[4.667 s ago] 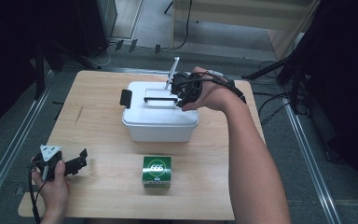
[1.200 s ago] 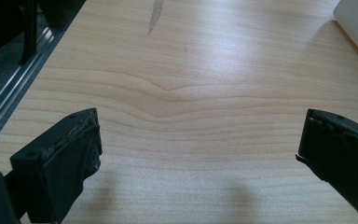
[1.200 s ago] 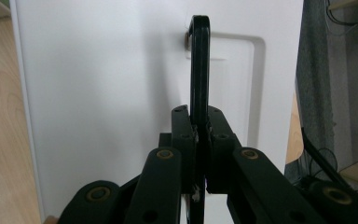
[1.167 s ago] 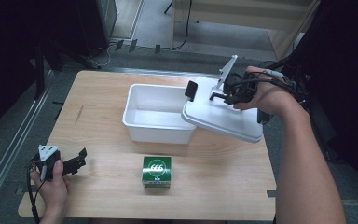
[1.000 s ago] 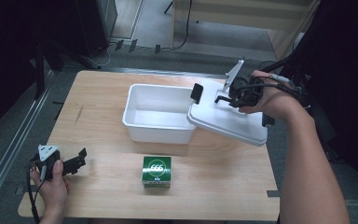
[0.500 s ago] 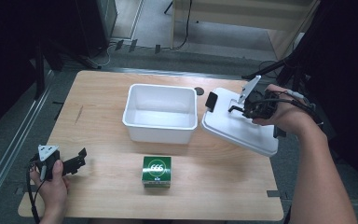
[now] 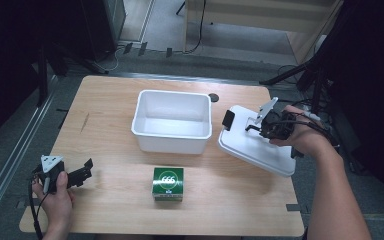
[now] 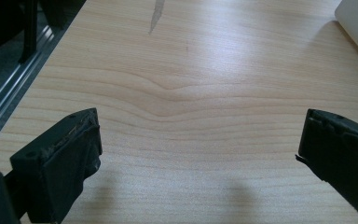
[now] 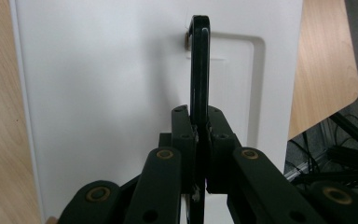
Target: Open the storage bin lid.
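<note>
The right gripper (image 9: 199, 128) has its jaws clamped on the black handle (image 9: 199, 65) of the white lid (image 7: 257, 145), which stands up thin between the pads. The lid lies at the table's (image 7: 110, 105) right edge, just right of the open white tub (image 7: 172, 122), apart from it. Its long axis runs diagonally, from the end nearest the tub toward the near right corner; it seems tilted, though whether it touches the wood is hard to judge. The left gripper (image 7: 72, 174) rests at the near left, jaws spread wide over bare wood. A green box (image 7: 168, 183) sits in front of the tub.
</note>
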`<action>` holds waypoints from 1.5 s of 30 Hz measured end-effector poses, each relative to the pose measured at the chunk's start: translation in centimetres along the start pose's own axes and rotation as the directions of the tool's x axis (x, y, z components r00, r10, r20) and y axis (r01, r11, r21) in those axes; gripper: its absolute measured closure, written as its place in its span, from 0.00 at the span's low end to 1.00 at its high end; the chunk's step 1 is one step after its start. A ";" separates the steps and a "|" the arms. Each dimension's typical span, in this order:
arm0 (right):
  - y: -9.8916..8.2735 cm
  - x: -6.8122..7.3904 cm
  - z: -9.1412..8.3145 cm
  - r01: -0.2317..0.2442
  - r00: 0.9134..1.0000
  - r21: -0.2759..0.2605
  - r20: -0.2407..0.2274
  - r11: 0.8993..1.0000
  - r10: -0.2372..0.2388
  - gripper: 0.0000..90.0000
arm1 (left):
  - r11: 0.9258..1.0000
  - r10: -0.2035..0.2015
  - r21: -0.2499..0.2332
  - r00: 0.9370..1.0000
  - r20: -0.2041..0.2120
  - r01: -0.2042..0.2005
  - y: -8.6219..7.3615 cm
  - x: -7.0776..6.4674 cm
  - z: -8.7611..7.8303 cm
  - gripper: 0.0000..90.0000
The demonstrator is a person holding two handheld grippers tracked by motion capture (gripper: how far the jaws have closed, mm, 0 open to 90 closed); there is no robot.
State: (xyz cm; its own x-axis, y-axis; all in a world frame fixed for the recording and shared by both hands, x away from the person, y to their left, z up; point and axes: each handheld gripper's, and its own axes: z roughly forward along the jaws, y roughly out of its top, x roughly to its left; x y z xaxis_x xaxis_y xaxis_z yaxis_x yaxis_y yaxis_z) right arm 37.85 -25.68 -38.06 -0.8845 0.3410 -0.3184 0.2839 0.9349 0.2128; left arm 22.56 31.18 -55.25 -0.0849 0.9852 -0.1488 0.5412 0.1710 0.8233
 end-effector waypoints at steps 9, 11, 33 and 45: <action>0.0 0.8 3.2 0.006 1.000 0.007 -0.023 1.000 -0.006 0.95 | 1.000 -0.005 -0.003 1.000 0.008 0.005 0.0 0.1 0.0 0.00; 0.0 1.0 4.1 0.003 1.000 0.006 -0.024 1.000 -0.003 0.95 | 1.000 -0.005 -0.004 1.000 0.009 0.005 0.0 0.1 -0.1 0.00; -0.6 2.0 8.4 -0.045 0.999 0.023 -0.022 0.999 0.046 0.93 | 1.000 -0.005 -0.005 1.000 0.011 0.005 0.0 0.1 -0.1 0.00; -0.1 2.6 5.4 -0.126 0.992 0.008 0.018 0.992 0.126 0.10 | 1.000 -0.010 -0.004 1.000 0.017 0.010 0.0 0.2 -0.1 0.00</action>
State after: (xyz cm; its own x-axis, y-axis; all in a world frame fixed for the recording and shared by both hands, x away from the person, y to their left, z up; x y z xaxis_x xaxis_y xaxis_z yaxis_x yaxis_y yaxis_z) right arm 37.47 -24.37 -43.89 -0.8350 0.4579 -0.3053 0.3963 0.8852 0.2437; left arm 22.47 31.33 -55.24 -0.0755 0.9832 -0.1661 0.5374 0.1805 0.8238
